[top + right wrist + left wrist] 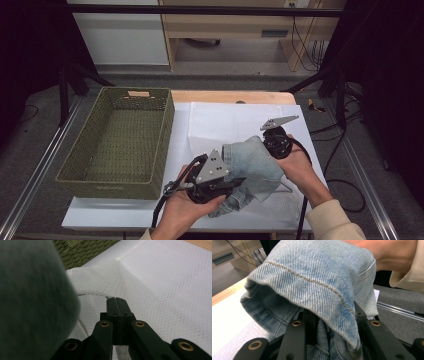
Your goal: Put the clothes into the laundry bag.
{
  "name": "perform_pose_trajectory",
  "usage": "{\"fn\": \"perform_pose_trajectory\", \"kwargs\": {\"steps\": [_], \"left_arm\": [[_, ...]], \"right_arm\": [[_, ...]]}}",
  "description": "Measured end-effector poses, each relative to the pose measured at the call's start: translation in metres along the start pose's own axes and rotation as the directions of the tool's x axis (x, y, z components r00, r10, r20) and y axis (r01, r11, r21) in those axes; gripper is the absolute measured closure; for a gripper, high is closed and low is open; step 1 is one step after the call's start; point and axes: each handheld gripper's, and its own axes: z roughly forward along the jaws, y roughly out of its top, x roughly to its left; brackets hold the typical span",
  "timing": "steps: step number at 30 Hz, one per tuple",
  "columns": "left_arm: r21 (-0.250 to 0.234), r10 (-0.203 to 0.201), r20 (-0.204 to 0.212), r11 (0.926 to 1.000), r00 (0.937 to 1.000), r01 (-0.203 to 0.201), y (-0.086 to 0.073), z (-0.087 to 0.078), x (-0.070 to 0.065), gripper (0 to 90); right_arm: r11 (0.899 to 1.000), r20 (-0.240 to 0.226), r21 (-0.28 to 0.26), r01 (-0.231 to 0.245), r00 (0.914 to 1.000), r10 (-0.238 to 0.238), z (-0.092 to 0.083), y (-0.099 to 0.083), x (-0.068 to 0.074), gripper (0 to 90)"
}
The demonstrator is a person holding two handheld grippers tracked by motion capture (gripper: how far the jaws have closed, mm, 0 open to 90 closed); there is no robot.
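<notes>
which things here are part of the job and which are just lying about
In the job:
- jeans, bunched between both grippers
- left hand-held gripper, shut on the jeans
- right hand-held gripper, jaws pressed together on the edge of the white cloth
- basket, empty beside them, likely where the jeans go

Lying about:
- cables on the floor
- cabinet behind

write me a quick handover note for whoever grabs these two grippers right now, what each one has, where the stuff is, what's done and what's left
Left gripper: shut on the denim garment, with bunched denim between its jaws.
Right gripper: jaws shut on a fold of the thin white cloth, with the denim beside it.
Denim garment: bunched up between the two hands, over the white cloth on the table.
Green woven basket: at the table's left, nothing visible in it.
Done: the garment is picked up and gathered.
Left, probably: free the white cloth from the right gripper, finish folding the denim, then put it in the basket.
</notes>
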Motion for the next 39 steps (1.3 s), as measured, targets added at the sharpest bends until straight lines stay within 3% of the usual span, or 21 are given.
{"fn": "perform_pose_trajectory", "kwargs": {"steps": [9,13,22,33,39], "left_arm": [[0.025,-0.009,0.020,0.9996,0.9998,0.009,-0.008,0.015,0.001,66.0],[0.021,-0.039,0.032,0.9990,0.9987,0.039,-0.009,0.021,0.002,66.0],[0.032,-0.039,0.044,0.9988,0.9983,0.038,-0.009,0.031,-0.001,66.1],[0.064,-0.076,0.049,0.9953,0.9959,0.073,-0.026,0.047,0.005,66.1],[0.076,-0.071,0.031,0.9948,0.9970,0.068,-0.029,0.055,0.008,66.1]], "right_arm": [[1.000,0.006,-0.003,-0.001,1.0000,0.001,-0.001,0.002,-0.006,90.0],[1.000,0.013,-0.003,0.006,0.9999,-0.006,-0.001,0.002,-0.006,90.0],[1.000,0.022,-0.013,0.005,0.9997,-0.005,-0.003,0.001,-0.007,90.0],[1.000,0.025,-0.024,0.018,0.9995,-0.018,-0.004,0.002,-0.005,90.0],[1.000,0.033,-0.022,0.020,0.9993,-0.019,-0.002,0.002,-0.003,90.0]]}}
